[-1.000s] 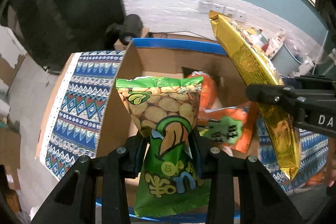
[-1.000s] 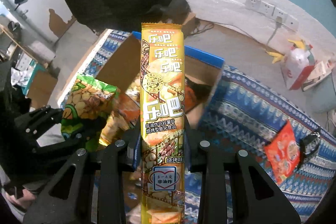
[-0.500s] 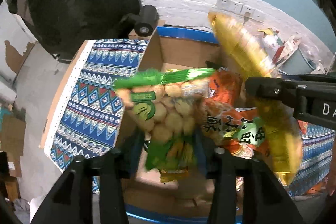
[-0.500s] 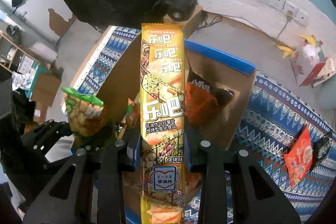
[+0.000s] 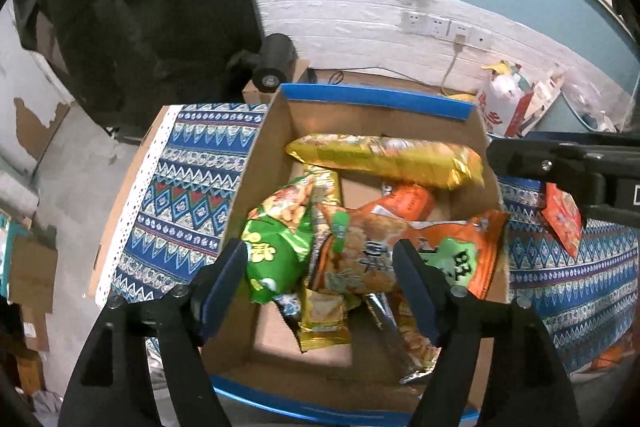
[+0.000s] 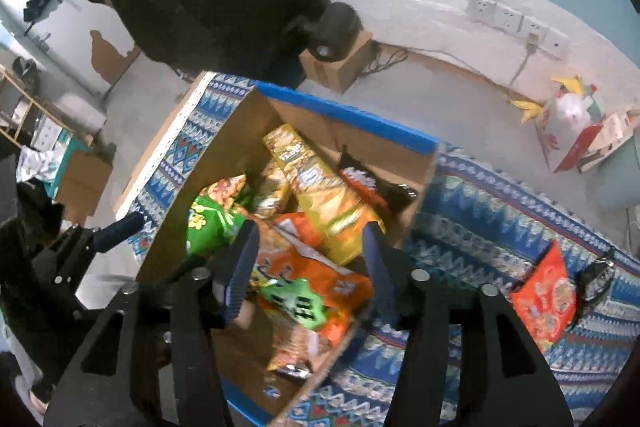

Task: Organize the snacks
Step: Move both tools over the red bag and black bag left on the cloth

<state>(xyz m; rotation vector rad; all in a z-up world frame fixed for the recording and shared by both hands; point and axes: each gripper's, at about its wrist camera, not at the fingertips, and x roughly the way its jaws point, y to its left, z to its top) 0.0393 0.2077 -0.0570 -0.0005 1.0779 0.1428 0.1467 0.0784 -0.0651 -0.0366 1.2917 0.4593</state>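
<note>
A cardboard box with blue-taped rims (image 5: 376,97) (image 6: 344,113) stands on a blue patterned cloth and holds several snack packs. The green peanut pack (image 5: 276,235) (image 6: 210,217) lies at the box's left side. The long yellow chip pack (image 5: 384,159) (image 6: 320,195) lies across the far part of the box. Orange packs (image 5: 400,243) (image 6: 308,279) lie in the middle. My left gripper (image 5: 320,279) is open and empty above the box. My right gripper (image 6: 310,267) is open and empty above the box; its body shows in the left wrist view (image 5: 568,167).
A red-orange snack pack (image 6: 546,301) (image 5: 562,219) lies on the cloth (image 6: 480,227) right of the box, next to a black object (image 6: 596,279). A black lamp (image 6: 334,27) sits on a small carton behind. Bags (image 6: 576,123) stand by the wall.
Both grippers opened and let go. The green peanut pack and the long yellow chip pack dropped into the box. Both grippers now sit higher above it.
</note>
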